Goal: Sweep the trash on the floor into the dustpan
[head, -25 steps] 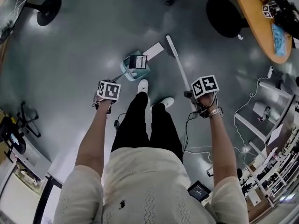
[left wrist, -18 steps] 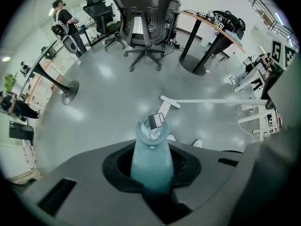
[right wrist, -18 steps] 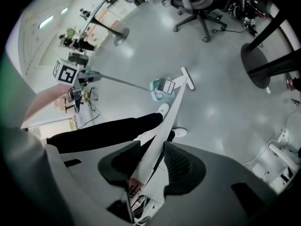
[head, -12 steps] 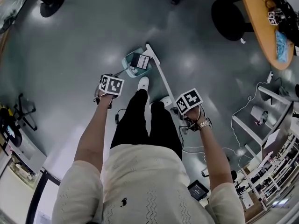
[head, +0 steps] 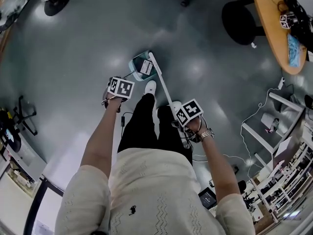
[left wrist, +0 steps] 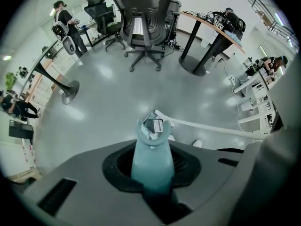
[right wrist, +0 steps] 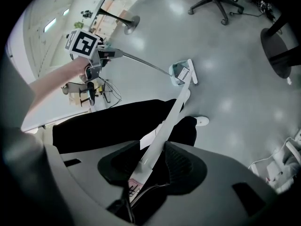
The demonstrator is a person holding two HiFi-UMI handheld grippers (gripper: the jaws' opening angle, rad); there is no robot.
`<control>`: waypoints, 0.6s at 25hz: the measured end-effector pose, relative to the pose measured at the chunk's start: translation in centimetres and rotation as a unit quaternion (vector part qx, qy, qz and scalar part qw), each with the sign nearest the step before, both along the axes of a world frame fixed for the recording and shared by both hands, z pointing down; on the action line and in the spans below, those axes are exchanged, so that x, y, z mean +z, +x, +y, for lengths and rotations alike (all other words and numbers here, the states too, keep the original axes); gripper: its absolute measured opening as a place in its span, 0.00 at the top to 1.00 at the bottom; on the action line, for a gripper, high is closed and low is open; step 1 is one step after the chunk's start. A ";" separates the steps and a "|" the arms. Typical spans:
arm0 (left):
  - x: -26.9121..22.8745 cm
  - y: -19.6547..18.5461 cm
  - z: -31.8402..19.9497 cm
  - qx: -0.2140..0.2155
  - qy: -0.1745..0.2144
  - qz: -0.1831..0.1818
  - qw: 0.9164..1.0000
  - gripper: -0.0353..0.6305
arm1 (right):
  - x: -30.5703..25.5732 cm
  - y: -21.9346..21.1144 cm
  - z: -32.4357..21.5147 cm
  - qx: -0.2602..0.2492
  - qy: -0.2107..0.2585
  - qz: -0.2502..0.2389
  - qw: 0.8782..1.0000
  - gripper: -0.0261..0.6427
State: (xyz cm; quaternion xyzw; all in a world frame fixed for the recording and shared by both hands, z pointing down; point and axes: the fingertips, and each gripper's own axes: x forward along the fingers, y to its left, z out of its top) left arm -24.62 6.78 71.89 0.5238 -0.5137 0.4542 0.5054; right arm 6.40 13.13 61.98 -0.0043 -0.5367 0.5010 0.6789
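Left gripper: jaws clenched on the teal dustpan handle, which passes straight out between them toward the floor.
Right gripper: jaws clamped on the white broom handle; the handle leaves the jaws on a slant, up and to the right in the right gripper view.
Dustpan: teal, resting on the grey floor just ahead of the person's white shoe.
Broom head: white and narrow, set against the right side of the dustpan.
Trash: one flat black-and-white packet, lying in the mouth of the dustpan, just beside the broom head.
Trash relative to jaws: at the far end of both handles, well apart from either pair of jaws. In the left gripper view it sits directly beyond the forked tip of the teal handle.
Hand positions: in the head view the left gripper is above the person's left leg; the right gripper is lower, over the right leg.
Surroundings: an office chair stands well beyond the dustpan.
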 end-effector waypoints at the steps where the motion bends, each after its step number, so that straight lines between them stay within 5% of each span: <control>1: 0.0 0.0 0.1 0.001 0.000 0.000 1.000 0.81 | 0.0 -0.1 0.2 0.001 0.001 0.000 1.000 0.71; 15: 0.0 -0.5 0.0 0.007 -0.003 -0.006 1.000 0.81 | -0.3 0.0 -0.9 0.021 0.011 -0.001 1.000 0.71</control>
